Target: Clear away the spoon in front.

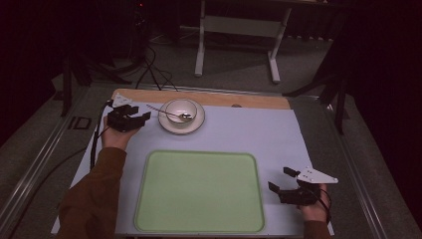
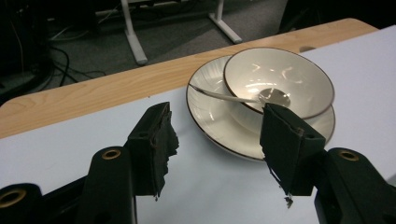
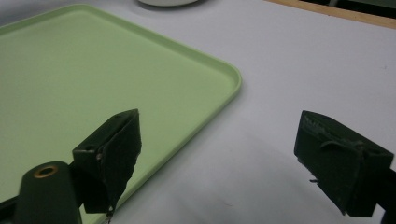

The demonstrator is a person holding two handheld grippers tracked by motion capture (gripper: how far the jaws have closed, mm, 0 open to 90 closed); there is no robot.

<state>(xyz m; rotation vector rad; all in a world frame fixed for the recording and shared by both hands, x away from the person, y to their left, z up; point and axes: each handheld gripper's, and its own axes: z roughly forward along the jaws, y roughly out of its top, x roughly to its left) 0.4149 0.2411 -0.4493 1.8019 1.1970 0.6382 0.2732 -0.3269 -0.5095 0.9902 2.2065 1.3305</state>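
A white bowl (image 1: 181, 110) sits on a white plate (image 1: 197, 125) at the back of the pale mat, with a metal spoon (image 1: 171, 114) resting in it. My left gripper (image 1: 141, 114) is open just left of the plate, nothing between its jaws. In the left gripper view the bowl (image 2: 280, 79), plate (image 2: 215, 116) and spoon (image 2: 233, 97) lie just beyond the open left gripper (image 2: 217, 140). A light green tray (image 1: 199, 191) lies at the front centre. My right gripper (image 1: 280, 179) stands open just right of it, and the tray's corner (image 3: 140, 79) lies by the open right gripper (image 3: 217, 149).
The pale mat (image 1: 249, 129) covers a wooden table whose bare back edge (image 1: 214, 97) runs behind the plate. Beyond the table stand a white desk frame (image 1: 239, 35) and floor cables (image 1: 154, 69). A cable (image 1: 93, 144) trails from the left gripper.
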